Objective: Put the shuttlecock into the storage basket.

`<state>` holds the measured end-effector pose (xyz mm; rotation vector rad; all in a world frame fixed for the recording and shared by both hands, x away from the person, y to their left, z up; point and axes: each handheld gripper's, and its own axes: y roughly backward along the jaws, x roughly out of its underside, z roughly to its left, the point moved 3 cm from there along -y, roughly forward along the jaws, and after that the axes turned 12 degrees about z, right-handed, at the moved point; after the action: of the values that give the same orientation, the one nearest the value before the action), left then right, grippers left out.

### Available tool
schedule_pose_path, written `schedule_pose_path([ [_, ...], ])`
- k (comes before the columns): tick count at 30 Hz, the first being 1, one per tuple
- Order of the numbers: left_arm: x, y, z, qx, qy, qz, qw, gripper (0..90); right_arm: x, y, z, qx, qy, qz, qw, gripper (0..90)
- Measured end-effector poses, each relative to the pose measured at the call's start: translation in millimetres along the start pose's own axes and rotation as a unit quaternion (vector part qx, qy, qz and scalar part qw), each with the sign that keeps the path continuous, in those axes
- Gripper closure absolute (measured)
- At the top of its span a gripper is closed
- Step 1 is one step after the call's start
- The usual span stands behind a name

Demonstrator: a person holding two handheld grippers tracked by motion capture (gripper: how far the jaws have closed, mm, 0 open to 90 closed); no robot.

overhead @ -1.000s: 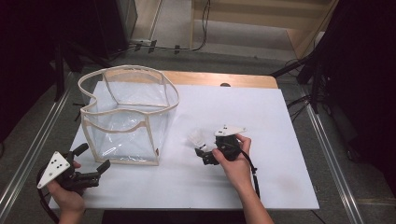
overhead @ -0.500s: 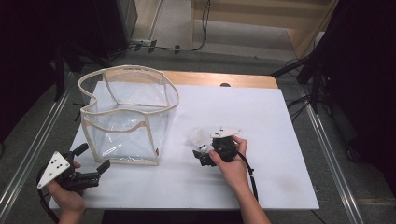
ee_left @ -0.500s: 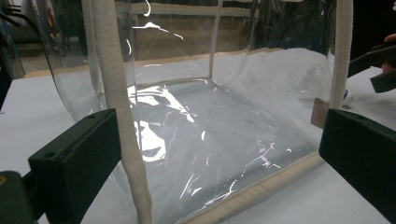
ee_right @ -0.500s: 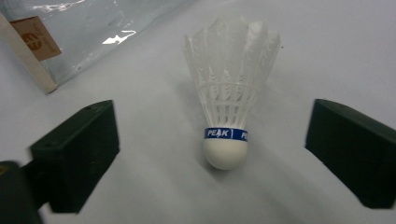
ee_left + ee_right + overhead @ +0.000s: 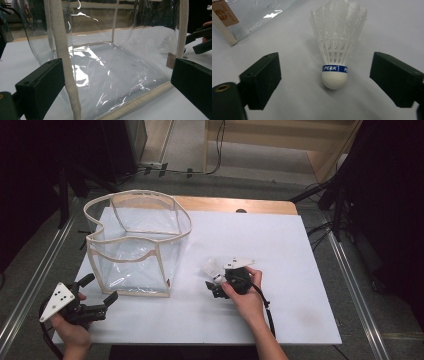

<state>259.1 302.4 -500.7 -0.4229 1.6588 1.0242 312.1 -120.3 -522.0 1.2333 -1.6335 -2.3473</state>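
A white feather shuttlecock (image 5: 335, 50) with a blue PEAK band lies on the white table, its cork end toward my right gripper (image 5: 325, 75). That gripper is open, with one jaw on each side of the cork and not touching it. In the high view the shuttlecock (image 5: 211, 268) sits just left of the right gripper (image 5: 216, 285). A clear plastic bag with cream edging (image 5: 135, 245) stands open on the table's left half. My left gripper (image 5: 97, 295) is open at the near left corner, facing the bag (image 5: 112, 75) close up.
The white table top (image 5: 280, 250) has a wooden strip along its far edge. A brown label (image 5: 224, 12) marks the bag's near corner. Metal rails run down both sides of the table, and dark stands and cables lie beyond it.
My right gripper has slid a little to the left, closer around the shuttlecock. The left gripper and the bag have stayed put.
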Motion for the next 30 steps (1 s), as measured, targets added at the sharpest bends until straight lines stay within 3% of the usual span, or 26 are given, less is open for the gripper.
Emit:
schedule_pose_path([
  [8, 0.0, 0.0, 0.0, 0.0, 0.0, 0.0, 1.0, 0.0, 2.3, -2.7, -0.4, 0.009, 0.001, 0.006, 0.9999, 13.4],
  [16, 0.1, 0.0, -0.1, 0.0, 0.0, 0.0, 1.0, 0.0, 6.2, -6.0, -0.7, 0.021, -0.011, 0.009, 0.9997, 30.7],
  [30, 0.1, -0.2, 0.1, 0.0, 0.0, 0.0, 1.0, 0.0, 9.2, -8.8, 0.3, 0.026, -0.024, 0.02, 0.9992, 51.1],
])
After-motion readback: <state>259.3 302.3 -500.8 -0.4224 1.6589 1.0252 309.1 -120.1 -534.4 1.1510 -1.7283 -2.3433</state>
